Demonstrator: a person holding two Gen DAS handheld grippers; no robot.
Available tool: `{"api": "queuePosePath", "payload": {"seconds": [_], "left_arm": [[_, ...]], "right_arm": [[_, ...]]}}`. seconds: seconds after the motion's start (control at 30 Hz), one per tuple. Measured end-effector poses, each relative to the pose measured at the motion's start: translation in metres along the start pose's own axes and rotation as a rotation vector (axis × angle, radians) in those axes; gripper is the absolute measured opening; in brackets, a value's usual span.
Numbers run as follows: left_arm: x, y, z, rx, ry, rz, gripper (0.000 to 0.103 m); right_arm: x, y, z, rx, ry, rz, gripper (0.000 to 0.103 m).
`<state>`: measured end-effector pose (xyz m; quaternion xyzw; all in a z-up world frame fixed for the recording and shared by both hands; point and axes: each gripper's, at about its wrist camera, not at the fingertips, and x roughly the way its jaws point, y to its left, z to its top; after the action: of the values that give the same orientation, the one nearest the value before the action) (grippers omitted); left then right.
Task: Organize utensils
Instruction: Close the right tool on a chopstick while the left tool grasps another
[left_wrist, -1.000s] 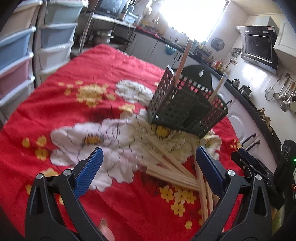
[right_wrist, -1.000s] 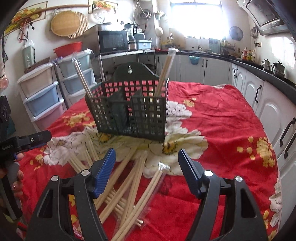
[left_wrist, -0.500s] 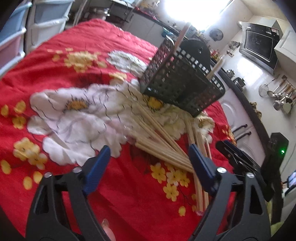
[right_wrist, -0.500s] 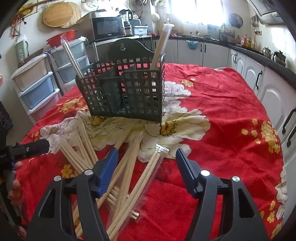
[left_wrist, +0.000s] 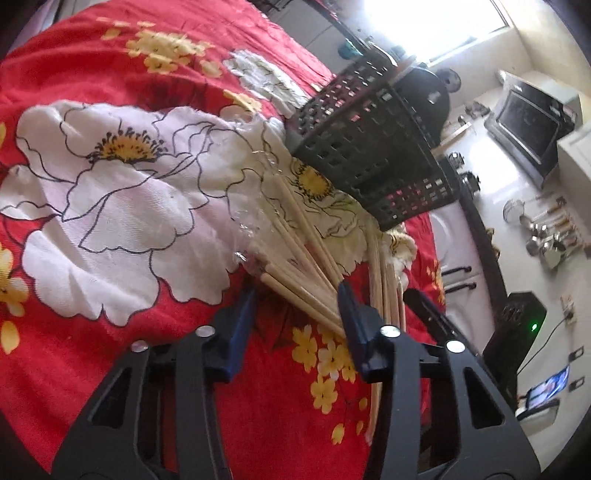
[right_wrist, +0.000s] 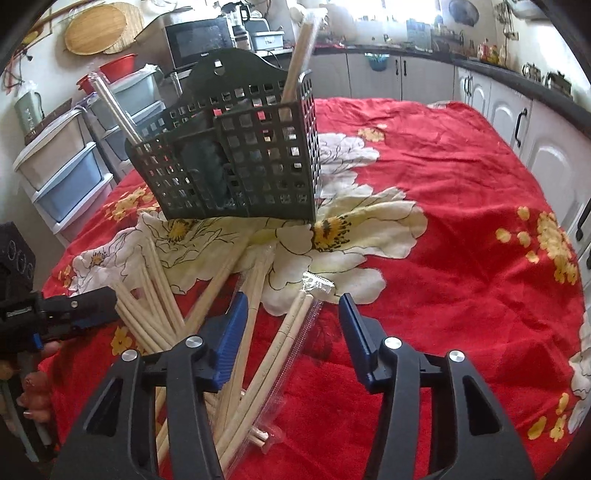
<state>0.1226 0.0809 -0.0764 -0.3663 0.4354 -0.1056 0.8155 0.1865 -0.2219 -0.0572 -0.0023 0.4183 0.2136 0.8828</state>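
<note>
A black lattice utensil basket (right_wrist: 236, 162) stands on the red flowered cloth (right_wrist: 443, 229), with two wrapped chopstick pairs (right_wrist: 299, 48) upright in it. It also shows in the left wrist view (left_wrist: 373, 144). Several wrapped chopstick pairs (right_wrist: 255, 350) lie fanned on the cloth in front of it. My left gripper (left_wrist: 295, 299) is open, low over the ends of the left bundle (left_wrist: 295, 251). My right gripper (right_wrist: 291, 306) is open, astride one wrapped pair (right_wrist: 291, 332). The left gripper also shows at the left edge of the right wrist view (right_wrist: 74, 306).
Plastic drawer units (right_wrist: 70, 162) stand beyond the table's far left edge. White cabinets (right_wrist: 535, 147) and a counter run along the right. A microwave (right_wrist: 199, 37) sits behind the basket. Hanging utensils (left_wrist: 550, 236) are on the wall.
Both grippers have moved forward and down toward the chopsticks on the cloth. The left gripper's jaws have narrowed around the bundle's ends. The basket has not moved.
</note>
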Motion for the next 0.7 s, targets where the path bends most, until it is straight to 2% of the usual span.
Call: {"api": "queuePosePath", "payload": {"seconds": [0.17,0.43,0.53,0.7], "left_arm": [[0.0,0.01,0.003,-0.047,0.002,-0.024,0.02],[-0.002,0.018,0.005,-0.078,0.003,-0.065,0.015],[-0.005,0.019,0.005,-0.077,0.0,-0.076,0.014],[-0.01,0.021,0.003,-0.074,-0.002,-0.084,0.012]], "right_arm": [[0.012,-0.006,0.003,0.056,0.051,0.047,0.042],[0.023,-0.019,0.008,0.16,0.103,0.113,0.028],[0.024,-0.025,0.007,0.197,0.114,0.132,0.026],[0.026,-0.031,0.006,0.218,0.123,0.124,0.014]]}}
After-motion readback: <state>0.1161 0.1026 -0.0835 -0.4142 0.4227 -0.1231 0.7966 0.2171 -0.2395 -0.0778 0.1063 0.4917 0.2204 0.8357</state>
